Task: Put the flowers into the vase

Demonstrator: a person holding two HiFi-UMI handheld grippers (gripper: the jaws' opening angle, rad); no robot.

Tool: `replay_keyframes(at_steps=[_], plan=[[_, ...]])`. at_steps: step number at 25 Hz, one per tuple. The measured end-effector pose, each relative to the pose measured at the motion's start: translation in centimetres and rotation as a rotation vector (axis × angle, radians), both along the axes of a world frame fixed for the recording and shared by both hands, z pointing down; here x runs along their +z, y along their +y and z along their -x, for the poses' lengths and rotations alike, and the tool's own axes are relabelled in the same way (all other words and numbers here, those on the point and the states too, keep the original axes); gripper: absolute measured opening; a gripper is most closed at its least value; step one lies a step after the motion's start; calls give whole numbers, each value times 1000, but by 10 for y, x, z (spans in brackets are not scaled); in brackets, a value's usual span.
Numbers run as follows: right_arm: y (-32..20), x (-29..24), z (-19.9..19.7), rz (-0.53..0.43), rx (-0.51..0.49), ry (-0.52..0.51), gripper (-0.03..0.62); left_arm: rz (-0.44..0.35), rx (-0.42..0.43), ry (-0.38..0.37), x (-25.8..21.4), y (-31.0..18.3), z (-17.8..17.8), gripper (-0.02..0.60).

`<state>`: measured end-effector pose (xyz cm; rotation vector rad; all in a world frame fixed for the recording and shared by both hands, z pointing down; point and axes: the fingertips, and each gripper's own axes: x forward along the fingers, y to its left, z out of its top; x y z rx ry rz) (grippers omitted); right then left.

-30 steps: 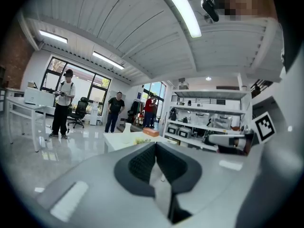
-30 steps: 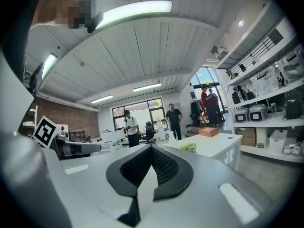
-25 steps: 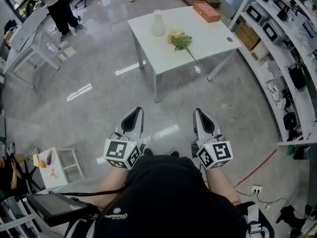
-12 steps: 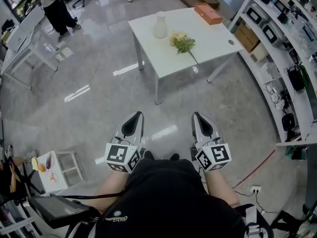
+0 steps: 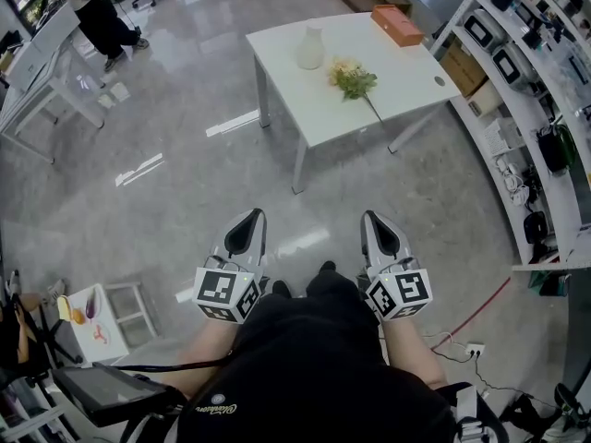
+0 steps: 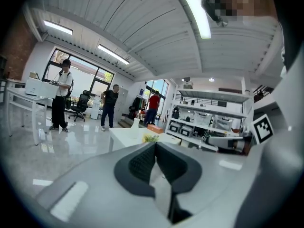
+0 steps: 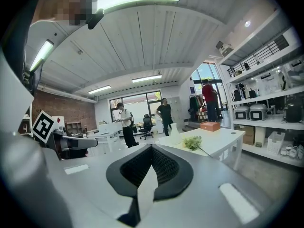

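Lying near the white bottle-shaped vase [image 5: 310, 47] on the white worktop [image 5: 314, 113], the cream-and-green flower bunch [image 5: 354, 81] looks tiny (stem barely visible); left claw [image 5: 251, 216] and right claw [image 5: 375, 218] are pressed together, empty.

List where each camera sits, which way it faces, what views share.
Head view: on the person's head, steeply down at floor and table; torso, forearms, left gripper, right gripper show.
Left gripper view: on the left gripper, along its shut jaws toward the table; those jaws and the right gripper's cube show.
Right gripper view: on the right gripper, along its shut jaws toward the table; those jaws and the left gripper's cube show.
Shared: all three see the table with vase, flowers, box.
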<state>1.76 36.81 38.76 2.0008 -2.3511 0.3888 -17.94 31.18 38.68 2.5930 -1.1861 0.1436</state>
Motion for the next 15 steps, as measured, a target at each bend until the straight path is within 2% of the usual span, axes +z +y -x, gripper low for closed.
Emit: replay_keyframes(at_steps=[7, 15], plan=[[-52, 10, -15, 9, -10, -2, -2, 11, -19, -11, 10, -48, -6, 8], [-179, 20, -57, 12, -63, -19, -2, 32, -87, -47, 19, -159, -37, 8]])
